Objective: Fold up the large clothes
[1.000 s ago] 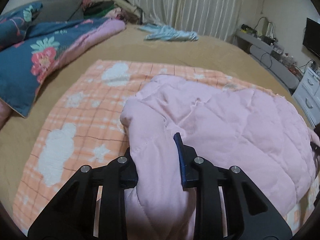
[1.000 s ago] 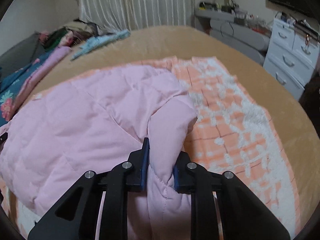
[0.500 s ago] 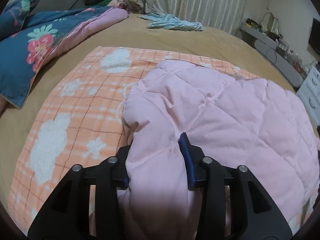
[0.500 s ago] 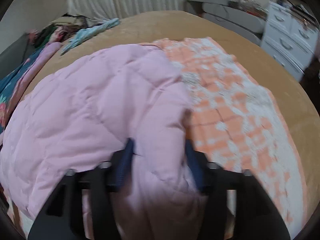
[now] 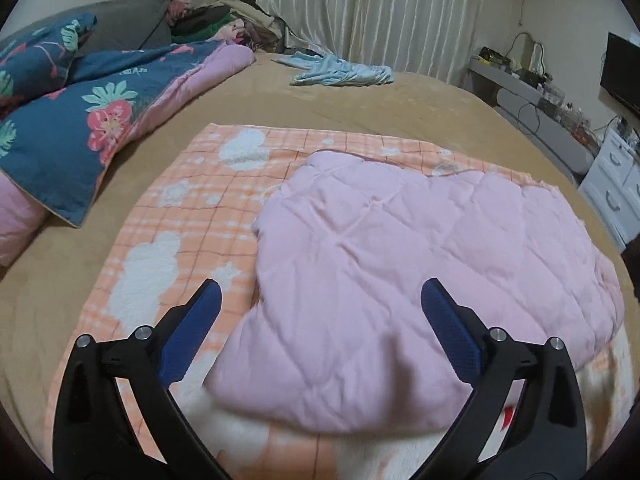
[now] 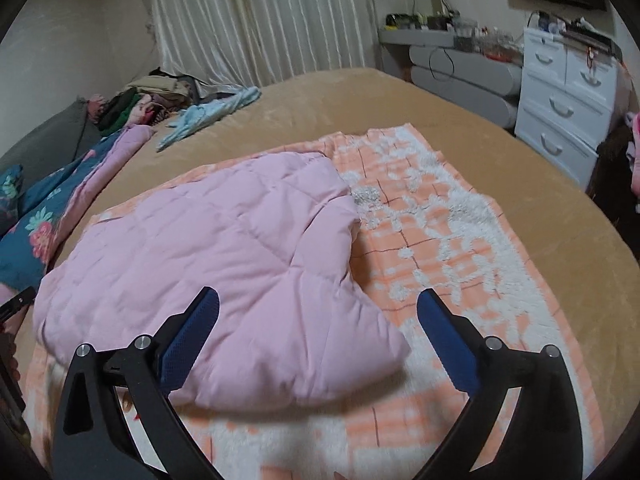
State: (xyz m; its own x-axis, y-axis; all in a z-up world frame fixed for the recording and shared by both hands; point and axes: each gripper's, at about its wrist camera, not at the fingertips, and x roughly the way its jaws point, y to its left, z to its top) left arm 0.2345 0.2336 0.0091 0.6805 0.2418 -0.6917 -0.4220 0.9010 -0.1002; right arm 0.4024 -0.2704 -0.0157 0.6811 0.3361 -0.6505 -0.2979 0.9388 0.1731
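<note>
no readable text, far clutter perhaps blurred

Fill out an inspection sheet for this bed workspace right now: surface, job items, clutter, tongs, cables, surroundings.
Surface: tan bed cover, with an orange checked blanket spread flat on it.
Job's things: pink quilted garment lying folded on the blanket, held by neither tongs.
Clutter: floral quilt bunched at the far left; light blue cloth and a clothes pile at the far edge.
Tongs: left tongs and right tongs have just been opening; both stand wide, above the garment, pads clear of it.
Cables: a loose cable draped over the grey shelf unit.
Surroundings: curtains, white drawers, wall screen.
</note>
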